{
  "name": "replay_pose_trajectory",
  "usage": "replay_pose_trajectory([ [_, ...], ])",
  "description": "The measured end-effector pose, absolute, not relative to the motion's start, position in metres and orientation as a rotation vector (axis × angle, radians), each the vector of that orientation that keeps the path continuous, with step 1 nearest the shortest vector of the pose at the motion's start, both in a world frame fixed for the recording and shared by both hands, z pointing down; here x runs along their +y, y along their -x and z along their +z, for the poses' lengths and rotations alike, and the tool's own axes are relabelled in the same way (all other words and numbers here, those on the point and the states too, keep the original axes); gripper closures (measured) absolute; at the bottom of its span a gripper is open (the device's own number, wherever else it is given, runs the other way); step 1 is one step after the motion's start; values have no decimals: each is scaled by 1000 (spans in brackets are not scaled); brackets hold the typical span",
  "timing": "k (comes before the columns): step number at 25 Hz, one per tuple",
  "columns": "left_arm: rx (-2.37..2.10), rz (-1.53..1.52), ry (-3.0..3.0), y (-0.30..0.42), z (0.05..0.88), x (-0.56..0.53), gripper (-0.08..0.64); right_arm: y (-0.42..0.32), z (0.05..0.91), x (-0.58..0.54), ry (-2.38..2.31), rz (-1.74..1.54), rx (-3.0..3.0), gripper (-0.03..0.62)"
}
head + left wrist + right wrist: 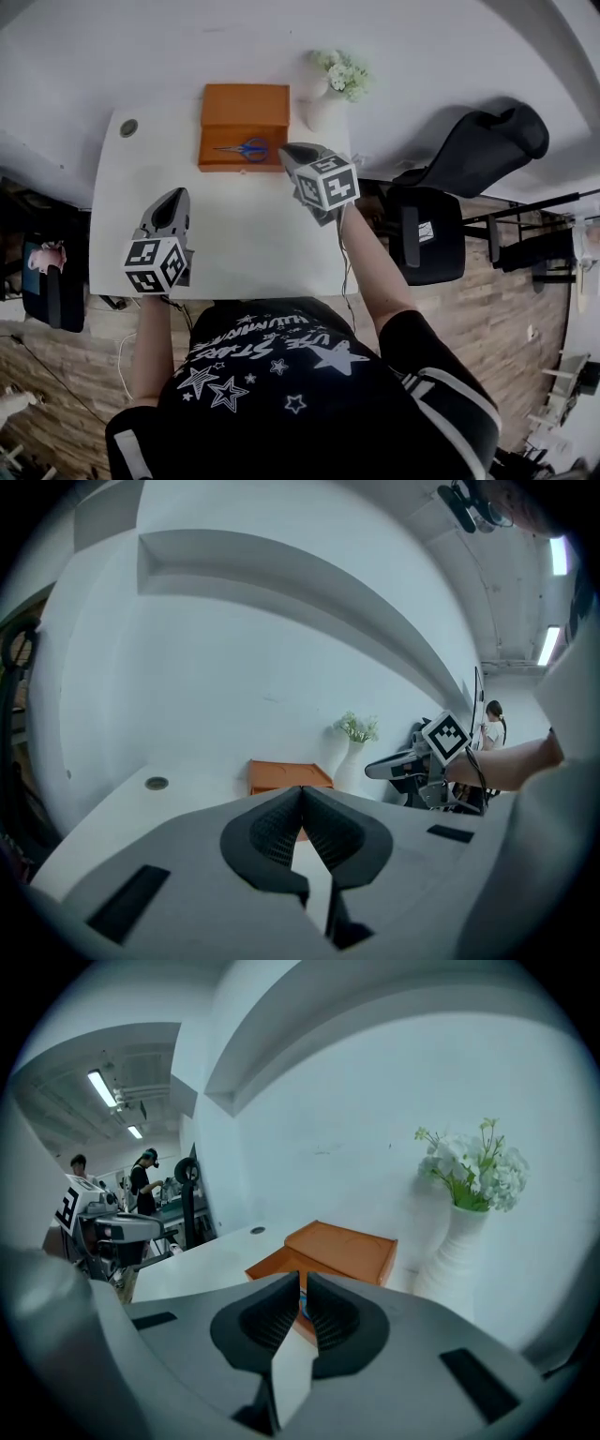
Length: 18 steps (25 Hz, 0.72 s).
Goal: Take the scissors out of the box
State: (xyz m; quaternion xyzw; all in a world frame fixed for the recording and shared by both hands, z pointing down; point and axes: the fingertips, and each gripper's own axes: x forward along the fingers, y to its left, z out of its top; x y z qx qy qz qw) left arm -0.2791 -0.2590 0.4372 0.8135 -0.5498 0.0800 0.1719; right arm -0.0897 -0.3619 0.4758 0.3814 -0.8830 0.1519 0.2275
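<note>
An orange box (244, 136) lies open at the back of the white table (234, 239), its lid folded back. Blue-handled scissors (246, 148) lie inside it. My right gripper (291, 152) hovers just right of the box's front corner, jaws shut with nothing in them. In the right gripper view the box (342, 1251) sits straight ahead of the right gripper (304, 1281). My left gripper (173, 199) is shut and empty, over the table's left front, well short of the box. Its own view shows the left gripper (302, 794) facing the box (281, 775) from a distance.
A white vase with pale flowers (330, 89) stands right beside the box, also seen as the vase (459, 1241). A round cable hole (128, 127) marks the table's back left corner. Black office chairs (441, 225) stand to the right of the table. The wall runs behind.
</note>
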Motion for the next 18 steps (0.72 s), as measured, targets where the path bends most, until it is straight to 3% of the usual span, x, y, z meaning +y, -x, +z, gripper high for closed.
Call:
replay_pose_trajectory([
  [18,-1495,254,-2357,299,447,-332,543,147,536,-413,-719,293,-2276,522],
])
